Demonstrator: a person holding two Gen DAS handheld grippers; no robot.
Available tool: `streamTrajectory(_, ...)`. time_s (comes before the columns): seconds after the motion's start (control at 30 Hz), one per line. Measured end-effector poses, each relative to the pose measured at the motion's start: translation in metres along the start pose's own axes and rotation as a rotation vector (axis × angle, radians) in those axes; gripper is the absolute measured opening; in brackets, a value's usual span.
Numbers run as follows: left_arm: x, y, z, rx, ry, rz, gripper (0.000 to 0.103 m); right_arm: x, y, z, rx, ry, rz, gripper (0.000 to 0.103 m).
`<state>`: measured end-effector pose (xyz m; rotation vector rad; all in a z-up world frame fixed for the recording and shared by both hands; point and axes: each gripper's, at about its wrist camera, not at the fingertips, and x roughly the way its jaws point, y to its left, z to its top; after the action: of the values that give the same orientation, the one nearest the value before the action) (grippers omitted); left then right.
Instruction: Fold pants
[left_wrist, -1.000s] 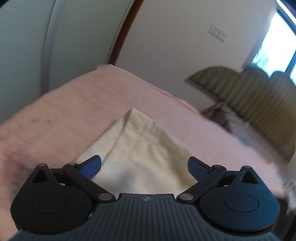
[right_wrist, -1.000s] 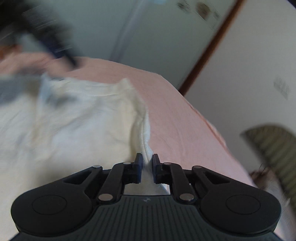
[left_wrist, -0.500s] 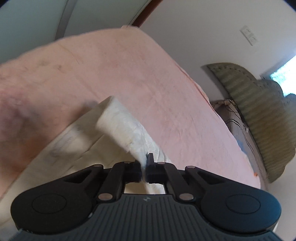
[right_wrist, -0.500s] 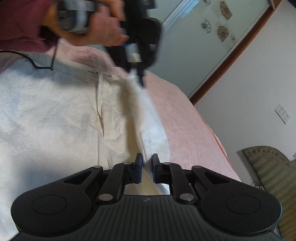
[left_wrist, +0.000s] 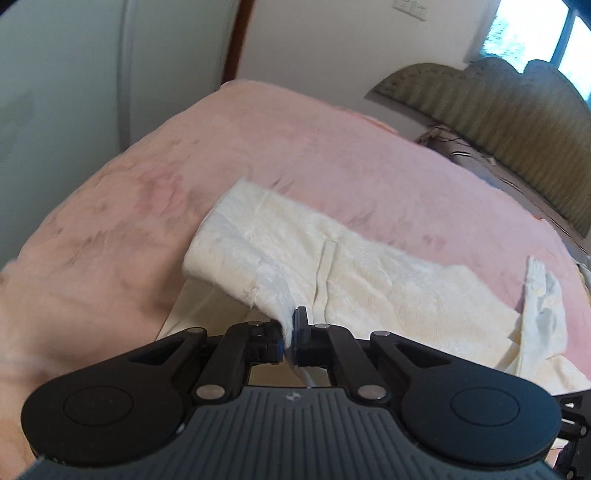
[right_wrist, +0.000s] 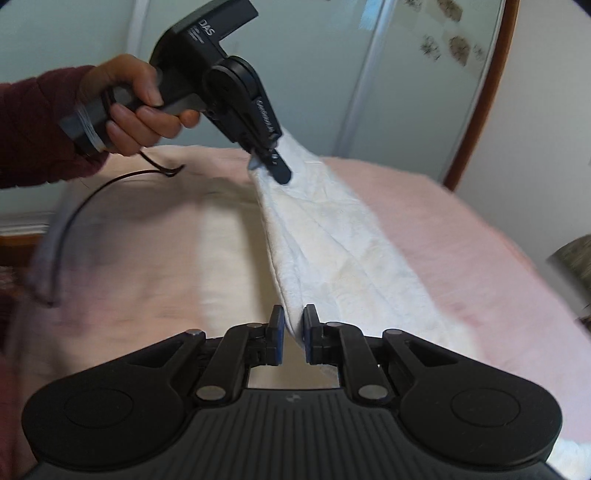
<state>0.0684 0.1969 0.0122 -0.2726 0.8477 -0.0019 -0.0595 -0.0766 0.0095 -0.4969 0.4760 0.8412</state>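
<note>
Cream-white pants (left_wrist: 354, 266) lie on a pink bedspread (left_wrist: 184, 166). My left gripper (left_wrist: 290, 328) is shut on one edge of the pants and holds it up off the bed. It also shows in the right wrist view (right_wrist: 273, 162), held by a hand, with cloth hanging from its tip. My right gripper (right_wrist: 293, 332) is shut on the other end of the same lifted fold of the pants (right_wrist: 332, 243), which stretches taut between the two grippers. The rest of the pants lies flat on the bed to the left.
A green striped headboard (left_wrist: 498, 110) stands at the far right of the bed. A mirrored wardrobe door (right_wrist: 406, 92) with a brown frame stands behind the bed. A black cable (right_wrist: 92, 195) trails from the left gripper over the pants.
My left gripper went from open to shut on the pants edge and lifted it. Both grippers have raised the fold higher off the bed, and it is now stretched between them.
</note>
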Motion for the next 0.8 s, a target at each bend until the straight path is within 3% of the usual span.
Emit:
streamTrajectory(0.17,0.007,0.013,-0.023,-0.012,0.016,0.019,0.007,0.016,0.007,-0.009,0.059,0.036,0.015,0.01)
streamTrajectory(0.43,0.008,0.008,-0.032,0.023,-0.021,0.07,0.012,0.023,0.015,-0.011,0.085,0.048,-0.023,0.013)
streamTrajectory(0.63,-0.002,-0.008,-0.036,0.109,-0.04,0.164,0.043,0.024,0.012,-0.014,0.162,0.036,-0.055,0.016)
streamTrajectory(0.7,-0.012,-0.008,-0.035,0.109,-0.043,0.196,0.045,0.015,0.015,-0.01,0.153,0.038,-0.078,0.021)
streamTrajectory(0.8,-0.035,-0.012,-0.035,0.13,-0.093,0.29,0.045,-0.022,0.01,-0.011,0.201,-0.047,-0.066,0.023)
